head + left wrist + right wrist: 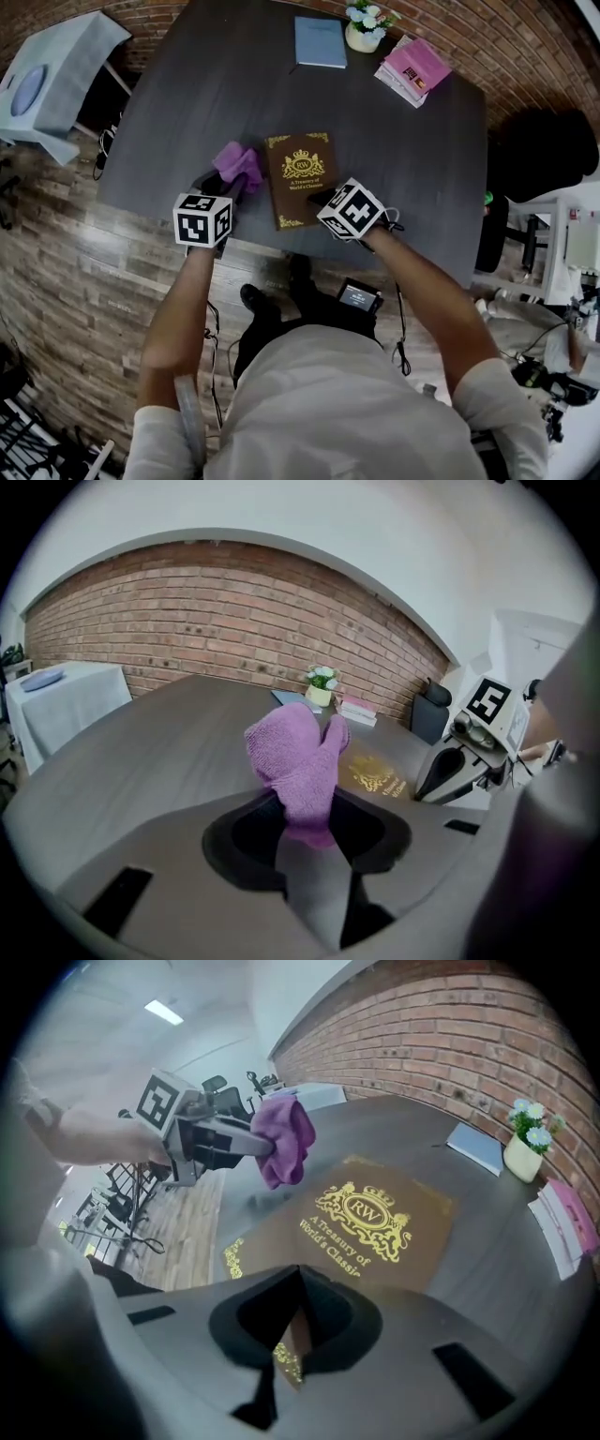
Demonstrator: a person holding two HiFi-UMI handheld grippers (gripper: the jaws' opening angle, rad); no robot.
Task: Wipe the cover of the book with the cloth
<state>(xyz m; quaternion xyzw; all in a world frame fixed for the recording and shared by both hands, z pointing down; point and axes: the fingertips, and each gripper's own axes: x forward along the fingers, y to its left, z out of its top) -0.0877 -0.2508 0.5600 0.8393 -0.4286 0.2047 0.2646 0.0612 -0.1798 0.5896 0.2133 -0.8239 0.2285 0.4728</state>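
Dark table [187, 112], left tool [309, 841] clamping purple cloth [295, 757], right tool [298, 1274] closed, tips hiding book [375, 1218] edge

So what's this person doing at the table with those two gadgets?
A person works over a dark table with a gripper in each hand. The left gripper is clamped on a purple cloth, held just left of a brown book with gold lettering. The right gripper has its jaws shut, tips at the book's near edge, probably steadying it. The cloth isn't on the cover yet, so wiping looks about to begin.
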